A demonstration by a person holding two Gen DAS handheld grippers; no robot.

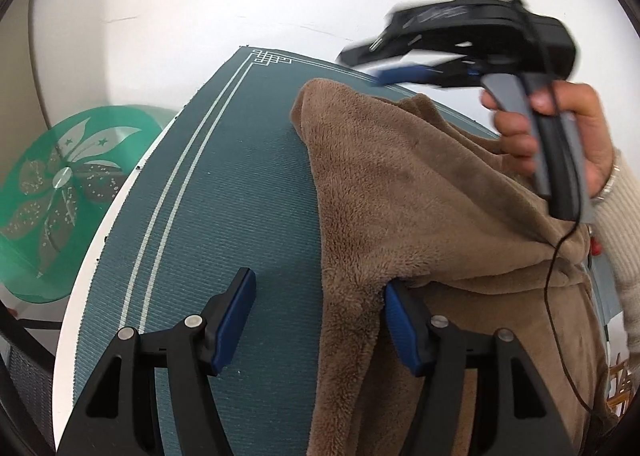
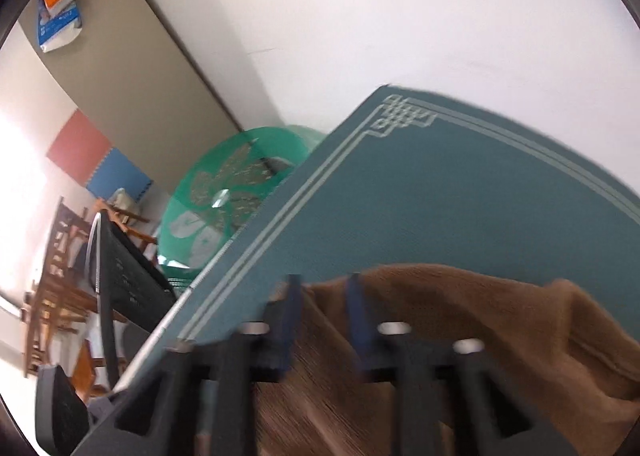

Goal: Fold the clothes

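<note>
A brown fleece garment (image 1: 400, 196) lies on the right part of a teal mat (image 1: 240, 196). My left gripper (image 1: 320, 324) is open and low over the mat. The garment's left edge runs between its fingers and drapes over the right pad (image 1: 400, 332). A hand (image 1: 520, 128) holds my right gripper (image 1: 372, 64), blurred, above the garment's far corner. In the right wrist view, the right gripper (image 2: 325, 308) has its jaws a narrow gap apart. The garment (image 2: 480, 316) shows below and between them, over the mat (image 2: 440, 196). No cloth looks pinched.
The mat lies on a white table whose rim (image 1: 100, 256) shows at the left. Beyond that edge stands a green round panel with a flower pattern (image 1: 60, 184). A black chair (image 2: 124, 276) and wooden chairs (image 2: 56, 276) stand further off. A thin cable (image 1: 556, 276) hangs over the garment.
</note>
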